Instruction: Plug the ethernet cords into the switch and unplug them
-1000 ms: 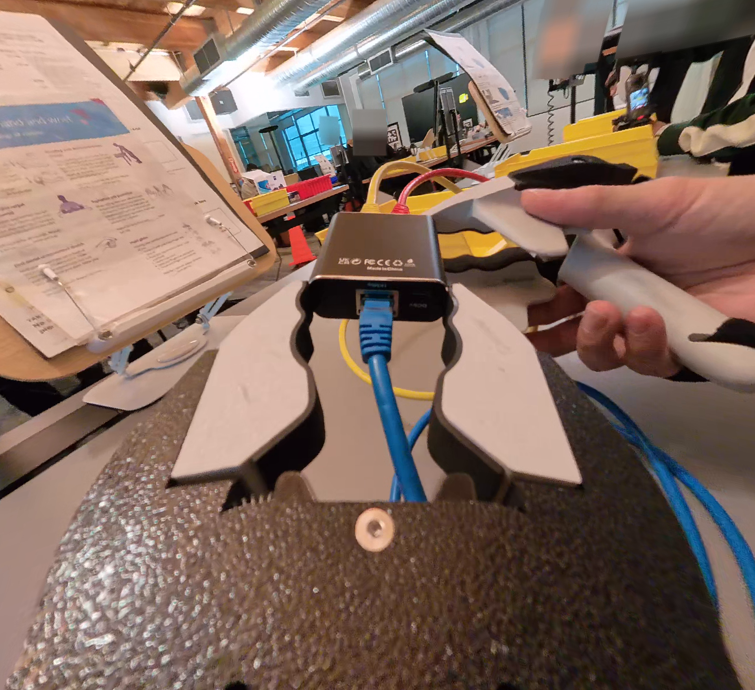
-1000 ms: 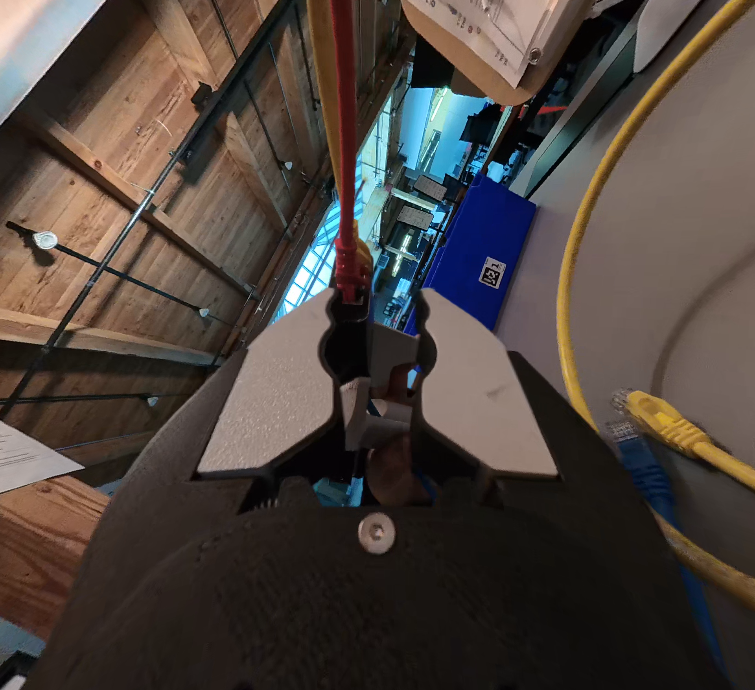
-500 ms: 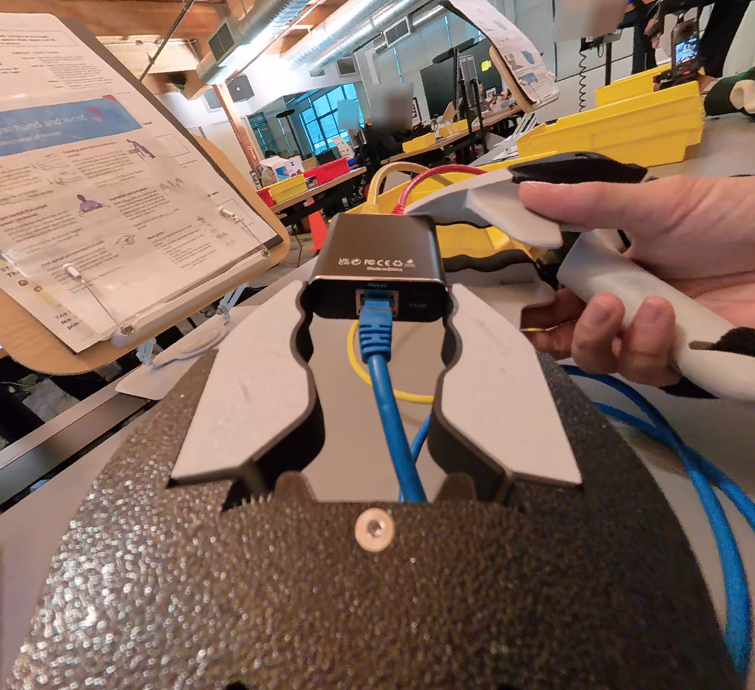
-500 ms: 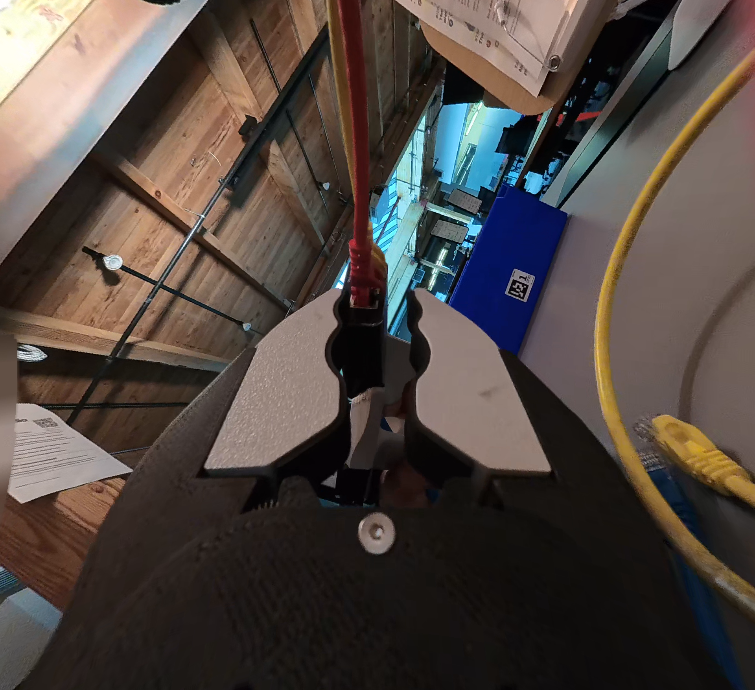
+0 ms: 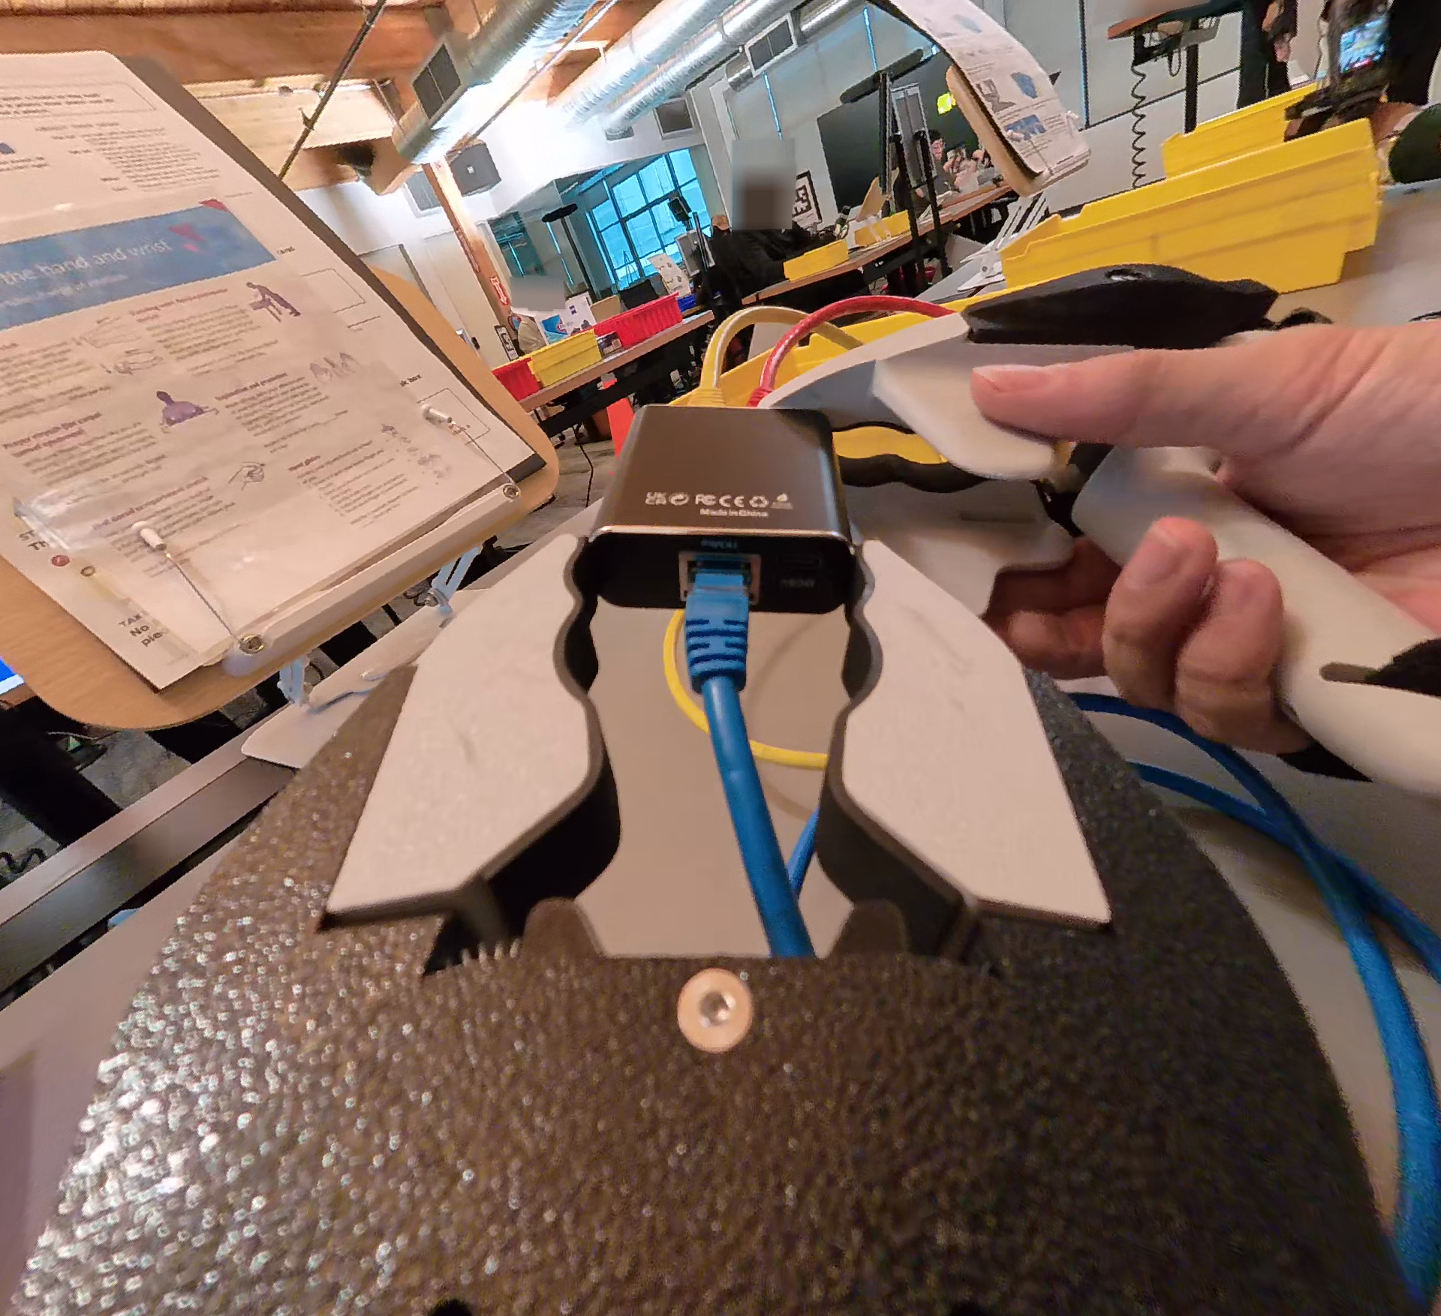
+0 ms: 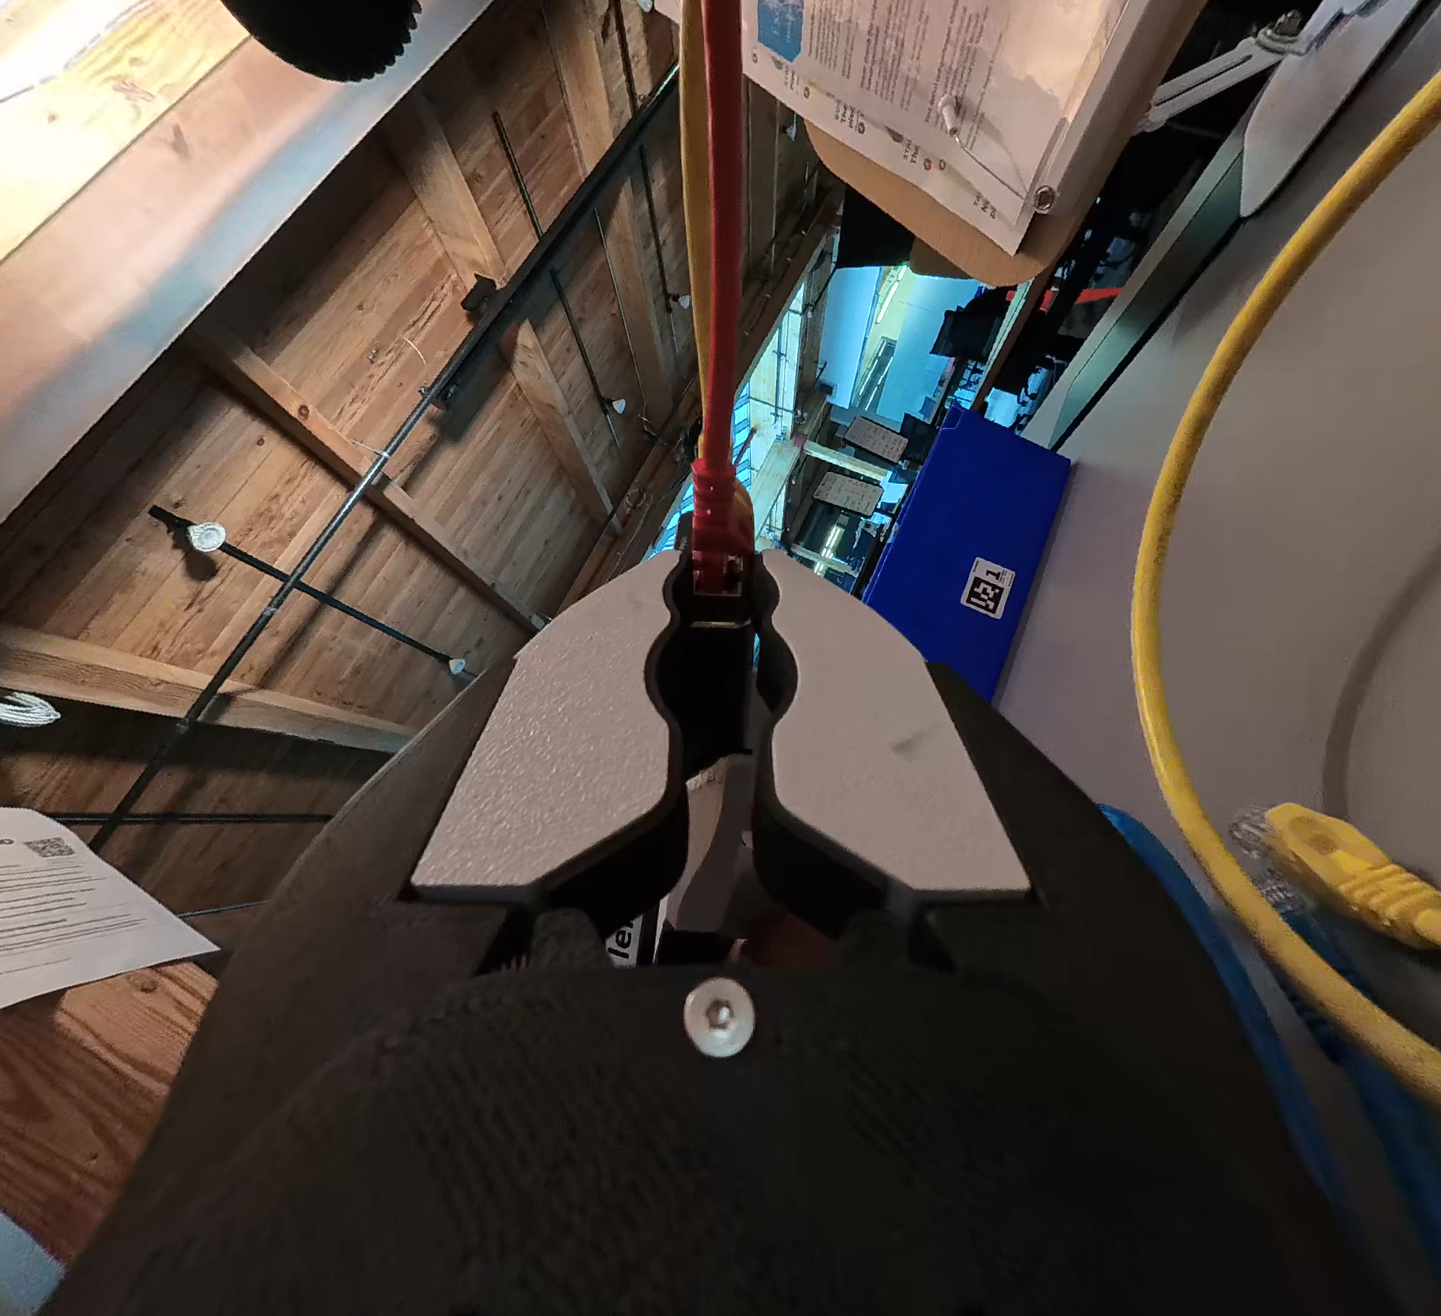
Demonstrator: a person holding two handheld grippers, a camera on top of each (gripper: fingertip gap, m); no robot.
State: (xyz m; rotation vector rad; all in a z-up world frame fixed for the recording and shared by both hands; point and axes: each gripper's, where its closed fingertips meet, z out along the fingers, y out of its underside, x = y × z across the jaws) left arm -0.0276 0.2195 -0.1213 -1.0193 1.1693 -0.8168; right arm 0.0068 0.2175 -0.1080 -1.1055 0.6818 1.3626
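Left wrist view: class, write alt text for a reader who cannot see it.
The left gripper clamps a black switch with a blue cord plugged into its near face. A hand brings the right gripper to its far end, where red and yellow cords arch up.

Each handheld gripper has a black, pebbled housing with one silver hex-socket screw set in its middle, and two broad fingers with pale grey flat faces over black, wavy-edged inner pads: the left gripper and the right gripper look alike in this. Seen from the side in the left wrist view, the right one has a pale grey handle and trigger piece with a black cap on top and black patches along the grip, wrapped by the person's bare right hand.
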